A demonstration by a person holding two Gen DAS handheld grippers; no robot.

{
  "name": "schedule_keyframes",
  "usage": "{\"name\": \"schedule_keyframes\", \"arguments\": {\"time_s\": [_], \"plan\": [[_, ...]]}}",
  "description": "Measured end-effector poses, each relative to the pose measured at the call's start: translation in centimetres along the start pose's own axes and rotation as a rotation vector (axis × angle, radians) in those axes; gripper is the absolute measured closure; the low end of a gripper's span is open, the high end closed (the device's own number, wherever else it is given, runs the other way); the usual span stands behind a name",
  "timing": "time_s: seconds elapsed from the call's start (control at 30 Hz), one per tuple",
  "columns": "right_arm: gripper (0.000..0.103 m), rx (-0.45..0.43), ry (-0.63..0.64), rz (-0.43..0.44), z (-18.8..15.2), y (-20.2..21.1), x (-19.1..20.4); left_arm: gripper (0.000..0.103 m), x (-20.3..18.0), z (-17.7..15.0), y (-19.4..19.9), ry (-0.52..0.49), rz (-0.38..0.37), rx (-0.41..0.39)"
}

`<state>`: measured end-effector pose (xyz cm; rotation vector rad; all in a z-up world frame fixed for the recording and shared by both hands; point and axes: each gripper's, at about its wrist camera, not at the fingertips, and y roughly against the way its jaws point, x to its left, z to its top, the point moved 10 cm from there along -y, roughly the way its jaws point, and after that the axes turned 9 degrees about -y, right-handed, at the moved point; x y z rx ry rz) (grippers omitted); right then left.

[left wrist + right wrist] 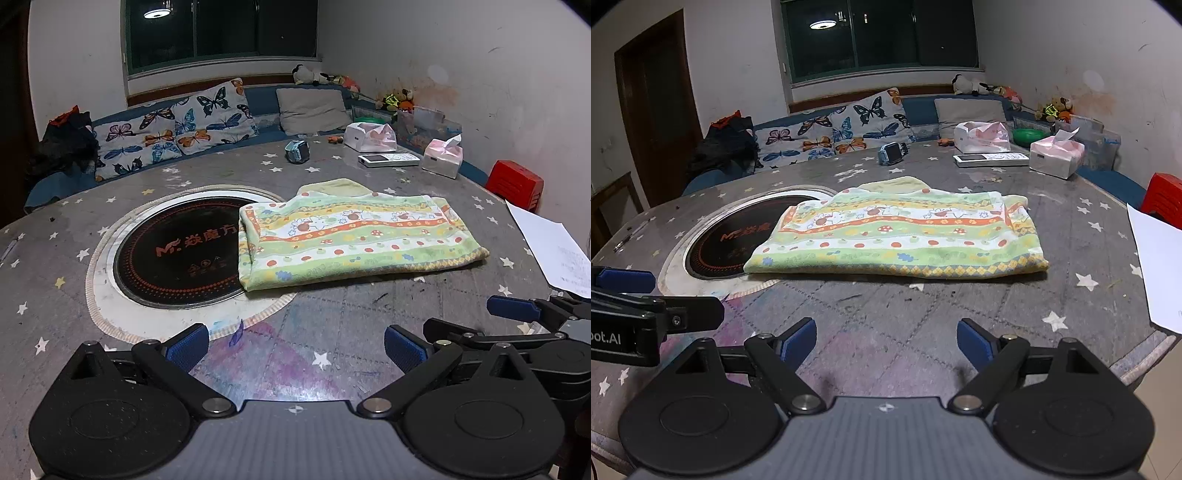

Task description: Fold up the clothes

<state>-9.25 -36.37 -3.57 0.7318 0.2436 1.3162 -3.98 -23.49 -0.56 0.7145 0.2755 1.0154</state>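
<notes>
A green, yellow and orange patterned cloth (351, 236) lies folded flat on the round grey table (332, 325), its left end over the black hob. It also shows in the right wrist view (897, 236). My left gripper (295, 347) is open and empty, low over the table in front of the cloth. My right gripper (886, 343) is open and empty, also in front of the cloth. The right gripper's blue-padded fingers (513, 308) show at the right of the left wrist view. The left gripper's finger (626, 278) shows at the left of the right wrist view.
A black induction hob (173, 254) is set in the table. At the back stand two tissue packs (441, 157), a white remote (388, 159) and a blue watch (297, 151). A white paper (554, 251) lies at the right edge. A red stool (515, 184) and a cushioned bench (166, 129) lie beyond.
</notes>
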Motion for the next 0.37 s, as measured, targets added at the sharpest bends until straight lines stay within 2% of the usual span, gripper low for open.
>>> {"name": "schedule_keyframes", "arguments": {"time_s": [0.37], "plan": [[0.017, -0.012, -0.004, 0.001, -0.52, 0.93, 0.08, 0.000, -0.56, -0.59, 0.65, -0.001, -0.006, -0.016]]}}
